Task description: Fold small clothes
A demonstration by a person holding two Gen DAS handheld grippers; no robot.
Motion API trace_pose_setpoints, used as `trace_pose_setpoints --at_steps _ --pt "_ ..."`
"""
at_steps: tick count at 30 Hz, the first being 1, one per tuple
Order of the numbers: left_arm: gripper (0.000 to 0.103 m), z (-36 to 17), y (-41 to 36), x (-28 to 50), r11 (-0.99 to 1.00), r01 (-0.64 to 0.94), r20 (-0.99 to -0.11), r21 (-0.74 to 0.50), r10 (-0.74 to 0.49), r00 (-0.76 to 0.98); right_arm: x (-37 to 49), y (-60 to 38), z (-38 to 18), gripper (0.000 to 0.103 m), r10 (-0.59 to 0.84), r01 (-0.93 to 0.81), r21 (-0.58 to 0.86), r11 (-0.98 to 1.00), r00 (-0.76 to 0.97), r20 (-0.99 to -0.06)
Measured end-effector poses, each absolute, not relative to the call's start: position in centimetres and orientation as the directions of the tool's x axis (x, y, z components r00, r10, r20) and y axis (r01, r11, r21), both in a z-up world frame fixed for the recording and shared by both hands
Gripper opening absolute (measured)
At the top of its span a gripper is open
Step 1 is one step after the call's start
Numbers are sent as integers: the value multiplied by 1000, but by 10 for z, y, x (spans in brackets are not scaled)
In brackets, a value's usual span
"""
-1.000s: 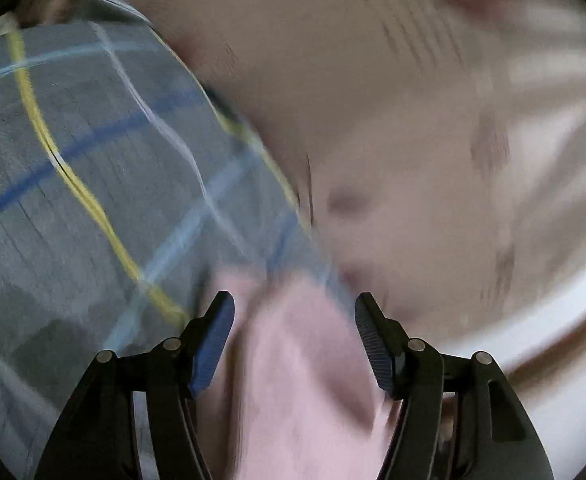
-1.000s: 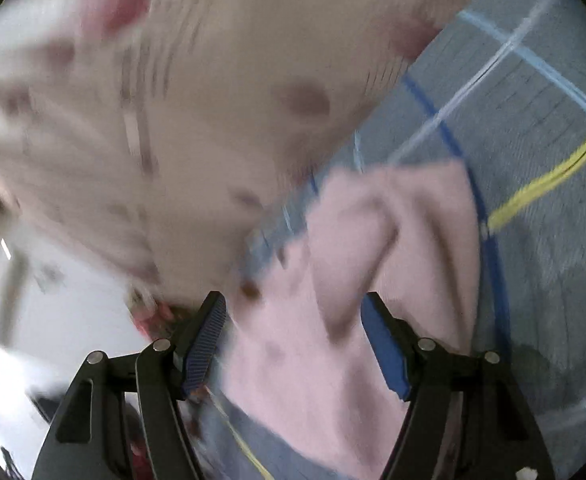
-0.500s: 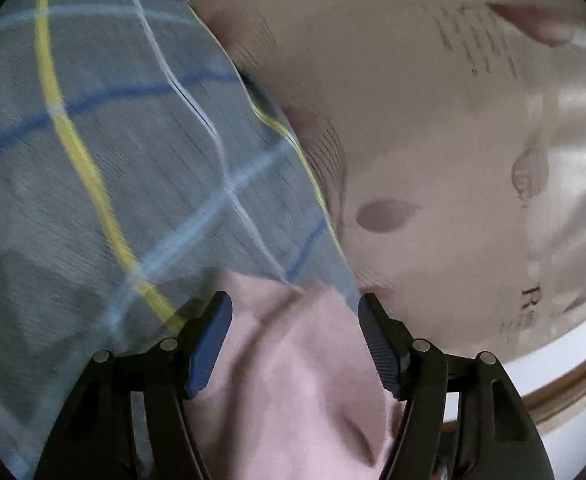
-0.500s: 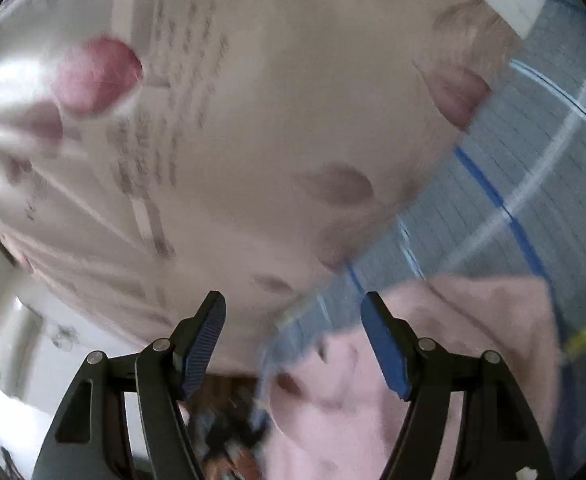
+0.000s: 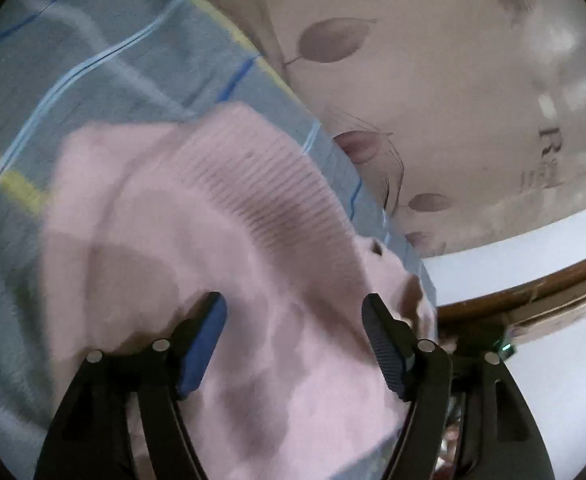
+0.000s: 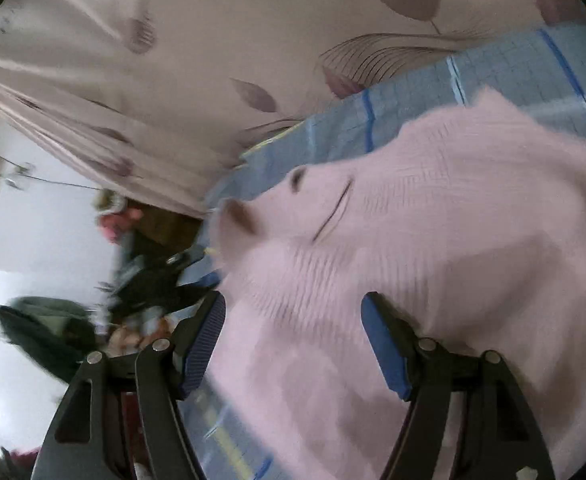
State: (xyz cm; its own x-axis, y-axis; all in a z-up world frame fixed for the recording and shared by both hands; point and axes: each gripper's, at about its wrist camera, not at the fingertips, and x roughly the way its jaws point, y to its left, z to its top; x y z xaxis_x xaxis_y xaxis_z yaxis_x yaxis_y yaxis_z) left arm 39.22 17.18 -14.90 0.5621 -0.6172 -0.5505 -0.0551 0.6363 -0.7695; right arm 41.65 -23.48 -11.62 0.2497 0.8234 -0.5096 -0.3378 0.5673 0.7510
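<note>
Blue-grey checked bedding (image 5: 105,92) with yellow and blue lines covers the surface under both grippers, and a pale pink knitted garment (image 5: 221,248) lies crumpled on it. Nearest the left camera, the left gripper (image 5: 295,322) hangs over the garment with its jaws spread; they have just been opening wider, the pink cloth lies below and between the fingers, and the blue pads do not press on it. The right gripper (image 6: 293,322) likewise stands with its jaws apart above the same garment (image 6: 433,240), nothing pinched between its pads. A ribbed band of the knit shows just ahead of the left gripper, and a small embroidered face mark shows ahead of the right one. Beyond the garment the checked bedding runs up to a beige cover printed with leaves (image 5: 433,80). Farthest off, a white wall (image 5: 553,240) and a dark wooden edge (image 5: 533,292) show, blurred
</note>
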Motion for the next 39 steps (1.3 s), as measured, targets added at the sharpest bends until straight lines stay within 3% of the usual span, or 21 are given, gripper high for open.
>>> trace_pose_setpoints --at_steps 3,5,7,9,12,15,18,21,23,26,29,32,36,39 --pt "70 -140 183 414 564 -41 -433 -824 -582 688 441 -246 -98 69 744 -293 711 640 469 -476" --pt "70 -133 203 414 515 -63 -349 -855 -482 804 447 -272 -91 69 715 -221 778 588 592 -373" --pt "70 -124 226 408 483 -72 -281 -873 -377 883 434 -290 -92 69 773 -234 858 458 581 -254" --pt "70 -116 240 400 481 -50 -246 -875 -355 902 416 -293 -89 69 817 -291 847 444 520 -249" --pt "70 -110 233 396 565 11 -331 -825 -500 800 379 -277 -93 69 871 -404 777 482 319 -374" --pt "70 -116 212 384 627 34 -442 -778 -585 681 357 -252 -110 70 824 -454 696 557 193 -533" --pt "70 -136 185 385 632 2 -523 -775 -644 559 369 -232 -120 69 784 -444 663 603 177 -594" --pt "70 -144 158 393 608 0 -517 -794 -675 527 390 -213 -113 69 728 -439 592 675 267 -632" --pt "70 -139 149 405 621 12 -509 -784 -653 561 413 -210 -97 70 665 -412 523 746 421 -617" --pt "70 -125 160 419 633 -4 -444 -774 -538 716 437 -235 -78 70 646 -305 609 732 596 -477" --pt "70 -115 190 411 625 -61 -374 -778 -384 844 429 -264 -72 70 710 -296 735 610 615 -342" --pt "70 -116 220 399 550 -41 -327 -834 -433 840 398 -284 -74 70 707 -318 707 632 610 -358" --pt "70 -107 247 382 727 -35 -514 -686 -450 730 347 -320 -93 70 647 -257 670 696 629 -432" --pt "70 -114 263 360 733 -35 -574 -680 -501 647 325 -339 -110 70 584 -210 621 755 647 -491"
